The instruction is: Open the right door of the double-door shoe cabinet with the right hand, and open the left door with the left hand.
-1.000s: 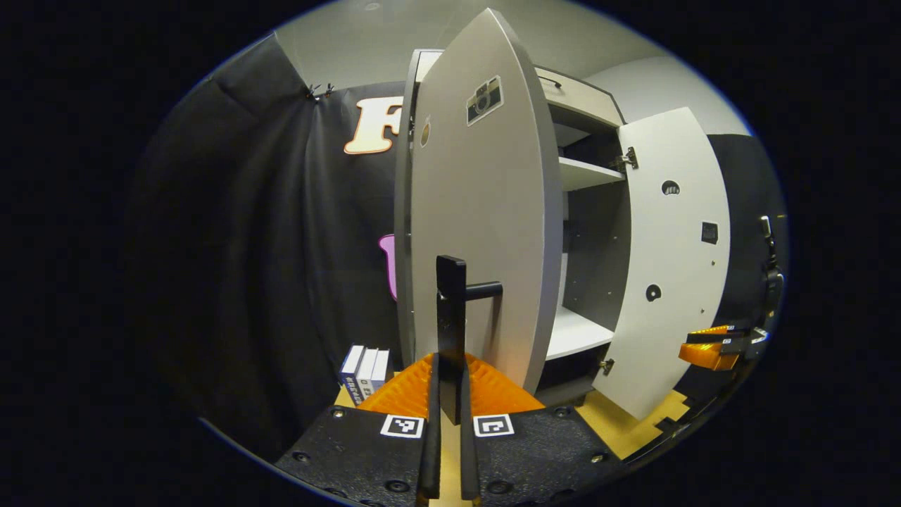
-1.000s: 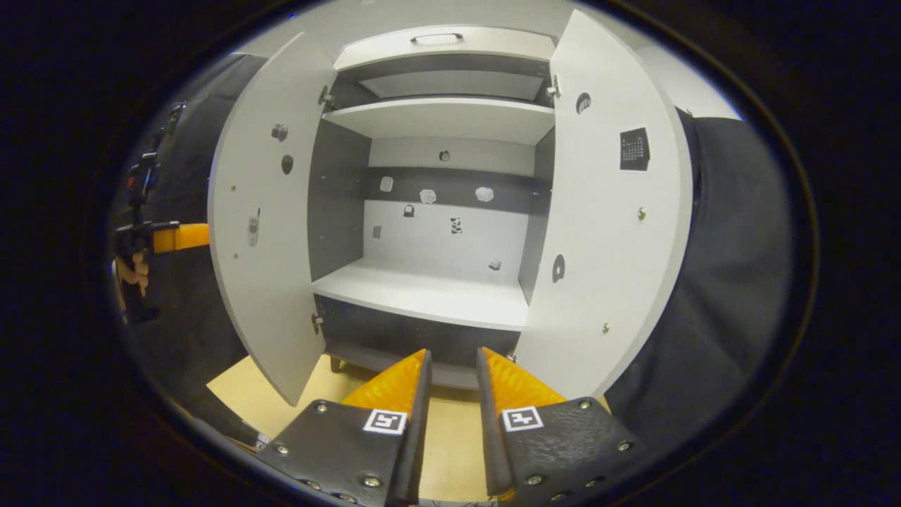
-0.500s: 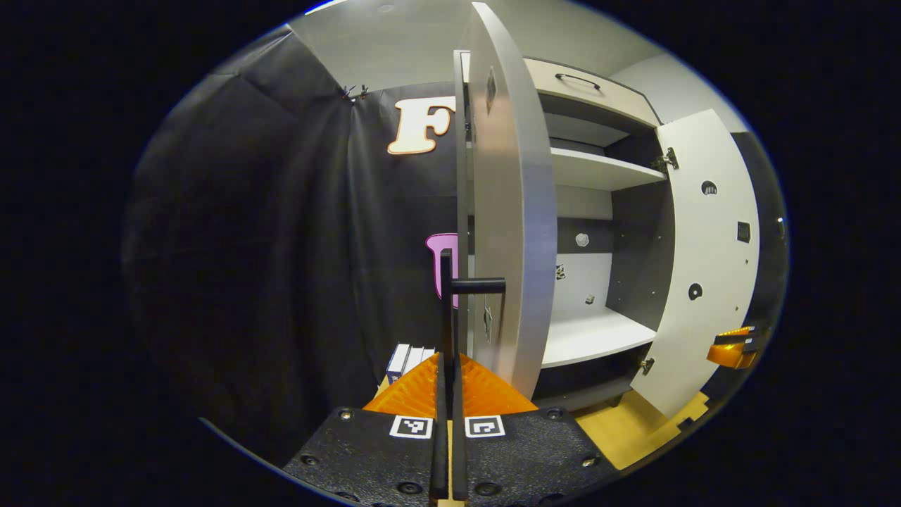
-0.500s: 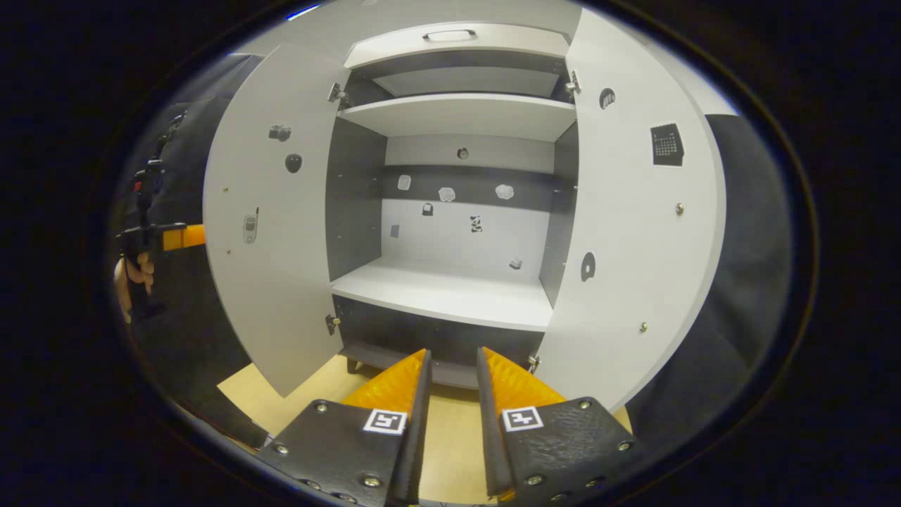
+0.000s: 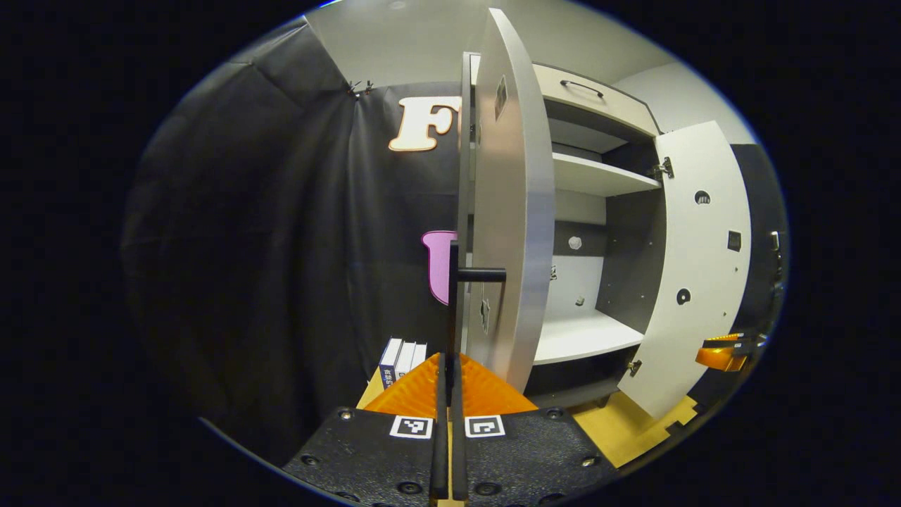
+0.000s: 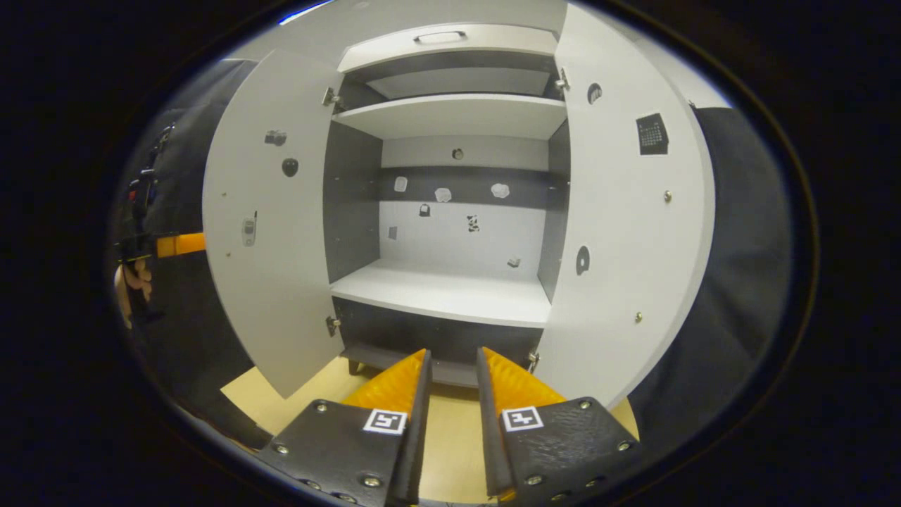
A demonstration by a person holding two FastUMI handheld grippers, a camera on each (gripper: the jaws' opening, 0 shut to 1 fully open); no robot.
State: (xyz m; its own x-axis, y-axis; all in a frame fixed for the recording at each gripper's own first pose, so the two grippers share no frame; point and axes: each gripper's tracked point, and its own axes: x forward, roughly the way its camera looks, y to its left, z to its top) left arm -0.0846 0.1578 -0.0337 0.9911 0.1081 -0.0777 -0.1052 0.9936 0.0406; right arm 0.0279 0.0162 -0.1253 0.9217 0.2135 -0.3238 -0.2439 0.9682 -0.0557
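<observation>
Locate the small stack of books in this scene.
In the left gripper view, the books stand upright on the floor left of the open left door, against the black cloth wall.

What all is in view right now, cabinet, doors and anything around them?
Shoe cabinet: one, white shelves and dark grey inner walls, centre, interior bare apart from small stickers on the back panel.
Left door: one, white, swung open.
Right door: one, white, swung open.
Door handle: one, black bar, on the left door's outer face.
Drawer: one, pale, top of cabinet, shut.
Books: three, blue and white spines, upright left of the cabinet.
Floor: light wood.
Left gripper: shut on the door handle.
Right gripper: open, free, facing the cabinet.
Hand: holding the left gripper.
</observation>
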